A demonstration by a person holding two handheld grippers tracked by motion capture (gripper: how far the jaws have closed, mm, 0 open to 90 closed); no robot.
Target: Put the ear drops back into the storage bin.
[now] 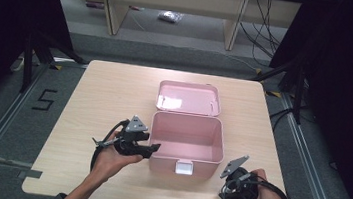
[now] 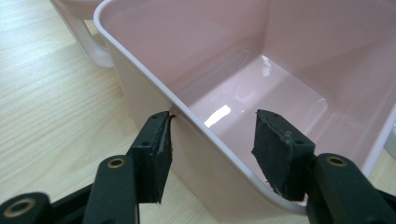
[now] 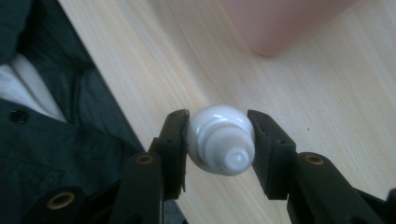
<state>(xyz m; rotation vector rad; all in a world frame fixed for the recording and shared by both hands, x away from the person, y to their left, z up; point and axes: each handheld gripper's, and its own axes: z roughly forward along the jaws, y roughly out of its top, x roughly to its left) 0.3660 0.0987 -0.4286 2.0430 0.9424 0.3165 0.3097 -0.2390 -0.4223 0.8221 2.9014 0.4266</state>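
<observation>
A person is working at a pale wooden table (image 1: 104, 96) with a handheld gripper in each hand, and an open pink plastic box (image 1: 187, 143) with a hinged lid is sitting near the table's middle, its lid (image 1: 188, 98) lying flat toward the far edge and its white front latch (image 1: 184, 168) facing the near edge. The left gripper (image 1: 151, 148) is straddling the box's left wall close to the front corner: in the left gripper view one black pad (image 2: 156, 151) is touching the outside of the wall at the rim (image 2: 196, 123) while the other pad (image 2: 275, 151) is hanging inside the cavity, clear of the plastic, so the jaws are standing apart rather than pinching. That placement is probably meant to brace the light box so it is not sliding while something is being dropped in. The right gripper (image 1: 234, 189) is hovering near the table's near right corner, beside the box's front right corner, and in the right gripper view its jaws are clenching a small white plastic bottle with a ribbed screw cap (image 3: 222, 140), cap pointing back at the camera. Gripping it across the body is keeping it from rolling out. The box interior is looking empty, so the bottle seems bound for it.
</observation>
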